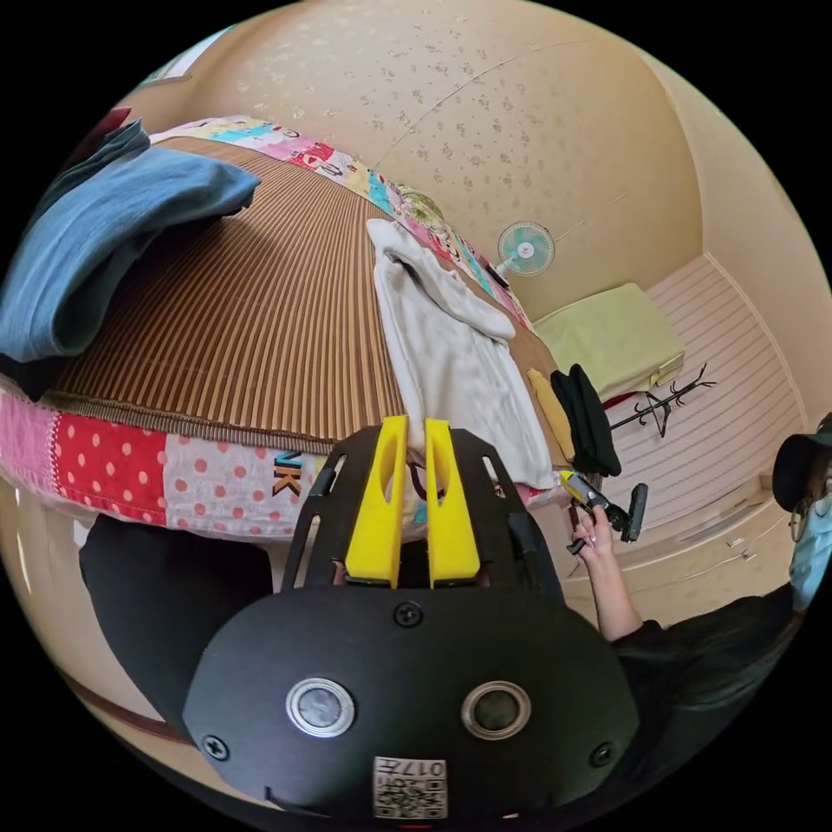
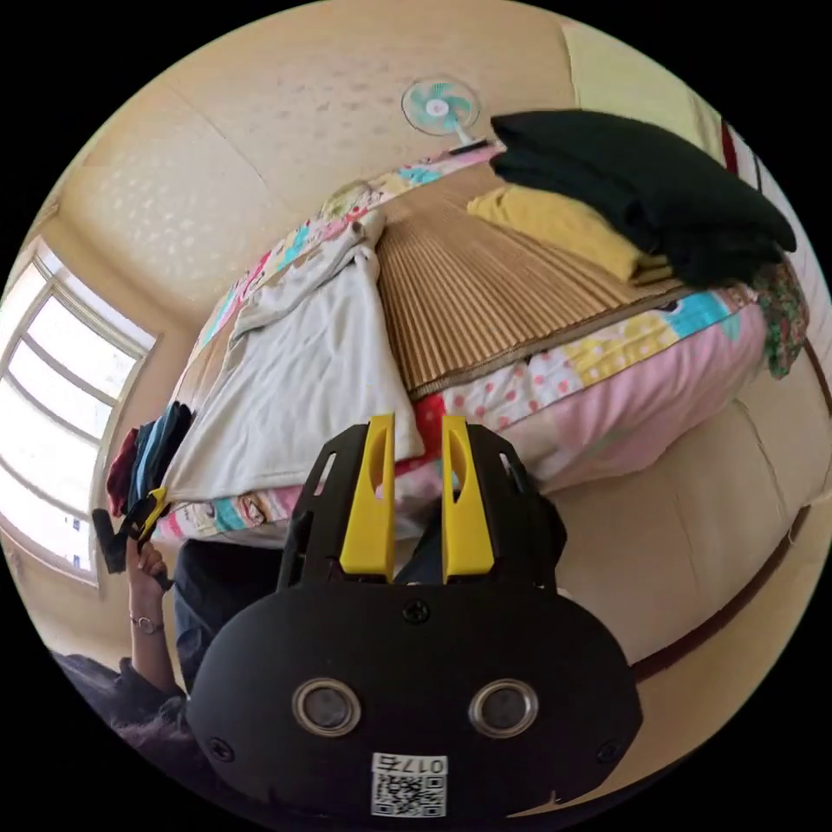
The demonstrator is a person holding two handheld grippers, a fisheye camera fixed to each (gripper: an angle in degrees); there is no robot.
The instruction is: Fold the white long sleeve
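The white long sleeve (image 1: 451,347) lies spread on the brown striped mat (image 1: 251,321) that covers the bed, its hem hanging just over the near edge above the patchwork quilt (image 1: 121,468). In the left gripper view, the left gripper (image 1: 414,433) hangs at that hem edge with its yellow jaws nearly together; I cannot tell whether any cloth sits between them. A folded blue garment (image 1: 104,234) rests at one end of the mat, and a yellow garment (image 1: 550,407) and a black garment (image 1: 589,416) sit at the other. Beyond them a hand (image 1: 594,533) holds the right gripper (image 1: 572,485) near the bed edge. A small fan (image 1: 525,249) is fixed to the wall.

In the right gripper view, the right gripper (image 2: 416,429) has its jaws a little apart with nothing between them, just off the corner of the white long sleeve (image 2: 303,381). The black garment (image 2: 641,182) lies stacked on the yellow garment (image 2: 563,225). The left gripper (image 2: 147,511) sits at the far hem corner, held by a hand (image 2: 147,563). A window (image 2: 52,416) glows behind it.
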